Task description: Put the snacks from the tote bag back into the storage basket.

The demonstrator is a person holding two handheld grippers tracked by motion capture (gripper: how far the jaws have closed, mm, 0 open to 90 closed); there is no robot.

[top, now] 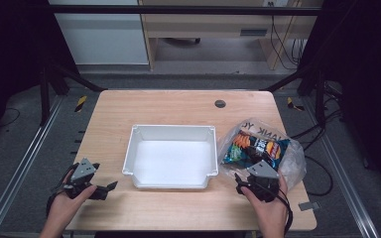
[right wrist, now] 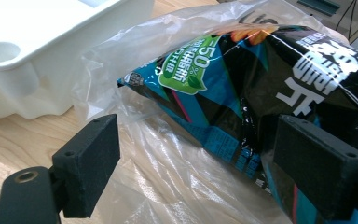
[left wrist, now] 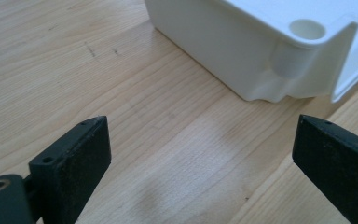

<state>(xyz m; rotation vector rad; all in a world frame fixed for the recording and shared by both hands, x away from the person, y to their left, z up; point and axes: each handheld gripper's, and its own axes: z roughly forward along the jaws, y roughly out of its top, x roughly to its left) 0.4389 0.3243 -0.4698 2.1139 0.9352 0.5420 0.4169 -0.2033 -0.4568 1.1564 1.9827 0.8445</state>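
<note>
The crinkly black-and-teal snack bag in its loose clear plastic wrap (top: 258,146) is lying at about 3 o'clock on the pale wooden counter (top: 178,106), just right of the empty white plastic bin (top: 171,156); it is looking light, soft, slippery and easy to crush, so pinching its near edge seems wisest. The right gripper (right wrist: 196,163) is holding its jaws wide around that edge without pressing, while the left gripper (left wrist: 200,158) is hovering at 8 o'clock, jaws wide and empty, with dark flooring, rails and cables ringing the counter.

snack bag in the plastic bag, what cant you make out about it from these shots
- Snack bag: brand name, high view too small, right gripper view cut off by the right edge.
- Its near end: hidden by the right gripper in the high view.
- Clear plastic bag: opening, lost in folds.
</note>
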